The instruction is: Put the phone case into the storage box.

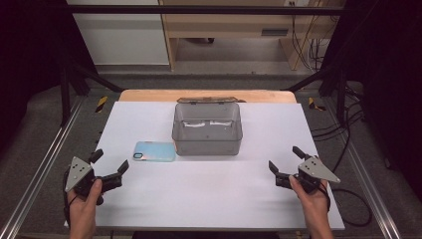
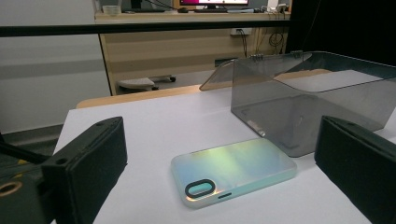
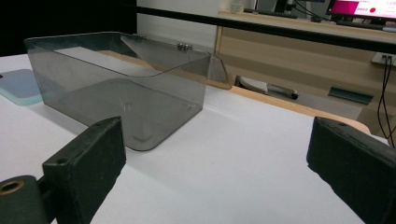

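1. Your left gripper (image 1: 108,162) sits at the lower left of the high view, above the near left part of the white table (image 1: 209,199). Its jaws stand wide apart with nothing between them.
2. In the left gripper view, the phone (image 2: 233,170) lies at the lower centre, framed by your two black jaws but farther off and touching neither.
3. In the high view the phone (image 1: 155,151) lies flat, left of centre, just beside the lower left corner of the box (image 1: 207,130). Whether the two touch, you cannot tell.
4. The box is clear grey plastic and stands open at the centre of the frame, with its lid (image 1: 206,100) folded back behind it.
5. Your right gripper (image 1: 285,159) sits at the lower right of the high view, well apart from the box. Its jaws are also spread wide, holding nothing.
6. In the right gripper view the box (image 3: 116,98) fills the upper left, with an edge of the phone (image 3: 18,86) showing at the far left.
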Motion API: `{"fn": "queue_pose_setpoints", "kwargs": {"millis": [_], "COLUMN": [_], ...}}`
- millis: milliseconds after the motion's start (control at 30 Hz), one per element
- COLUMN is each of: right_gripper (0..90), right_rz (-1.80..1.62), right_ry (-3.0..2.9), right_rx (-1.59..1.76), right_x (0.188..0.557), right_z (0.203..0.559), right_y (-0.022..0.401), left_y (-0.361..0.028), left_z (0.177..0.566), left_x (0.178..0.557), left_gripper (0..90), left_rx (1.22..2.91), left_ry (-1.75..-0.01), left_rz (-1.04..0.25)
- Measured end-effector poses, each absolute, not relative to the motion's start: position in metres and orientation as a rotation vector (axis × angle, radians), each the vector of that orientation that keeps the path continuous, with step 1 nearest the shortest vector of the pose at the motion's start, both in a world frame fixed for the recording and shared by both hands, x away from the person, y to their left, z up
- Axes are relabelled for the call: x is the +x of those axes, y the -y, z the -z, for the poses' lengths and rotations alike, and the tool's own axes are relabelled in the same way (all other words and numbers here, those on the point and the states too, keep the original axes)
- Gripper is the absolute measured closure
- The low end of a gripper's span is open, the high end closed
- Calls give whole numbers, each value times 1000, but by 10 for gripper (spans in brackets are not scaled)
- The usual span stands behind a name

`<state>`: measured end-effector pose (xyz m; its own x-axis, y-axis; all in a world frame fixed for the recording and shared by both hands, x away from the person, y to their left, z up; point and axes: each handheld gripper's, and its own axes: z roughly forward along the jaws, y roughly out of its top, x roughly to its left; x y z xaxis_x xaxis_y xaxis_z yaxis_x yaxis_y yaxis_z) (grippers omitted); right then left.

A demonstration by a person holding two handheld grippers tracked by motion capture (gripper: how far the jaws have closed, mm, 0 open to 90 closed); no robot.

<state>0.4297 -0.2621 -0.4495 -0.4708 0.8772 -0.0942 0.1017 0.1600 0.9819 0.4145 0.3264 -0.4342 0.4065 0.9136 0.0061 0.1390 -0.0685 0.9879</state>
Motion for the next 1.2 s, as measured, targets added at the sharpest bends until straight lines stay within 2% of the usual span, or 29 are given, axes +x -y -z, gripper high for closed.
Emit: {"fn": "queue_pose_setpoints", "kwargs": {"millis": [500, 600, 800, 1000, 1200], "right_gripper": [48, 48, 48, 48, 48], "right_rz": [-1382, -1381, -1378, -1375, -1361], "right_ry": [-1710, -1702, -1696, -1695, -1717], "right_rx": [977, 974, 990, 997, 972], "right_x": [433, 432, 431, 433, 431], "right_z": [451, 448, 449, 450, 450], "right_y": [265, 266, 267, 268, 264], "left_y": [-310, -303, -287, -273, -266], "left_z": [429, 424, 406, 390, 395], "left_x": [417, 414, 423, 468, 510], "left_gripper": [30, 46, 44, 50, 83], "left_rx": [1571, 1590, 1623, 1705, 1772], "left_ry": [-984, -1010, -955, -932, -989], "left_rz": [-824, -815, -825, -795, -769]}}
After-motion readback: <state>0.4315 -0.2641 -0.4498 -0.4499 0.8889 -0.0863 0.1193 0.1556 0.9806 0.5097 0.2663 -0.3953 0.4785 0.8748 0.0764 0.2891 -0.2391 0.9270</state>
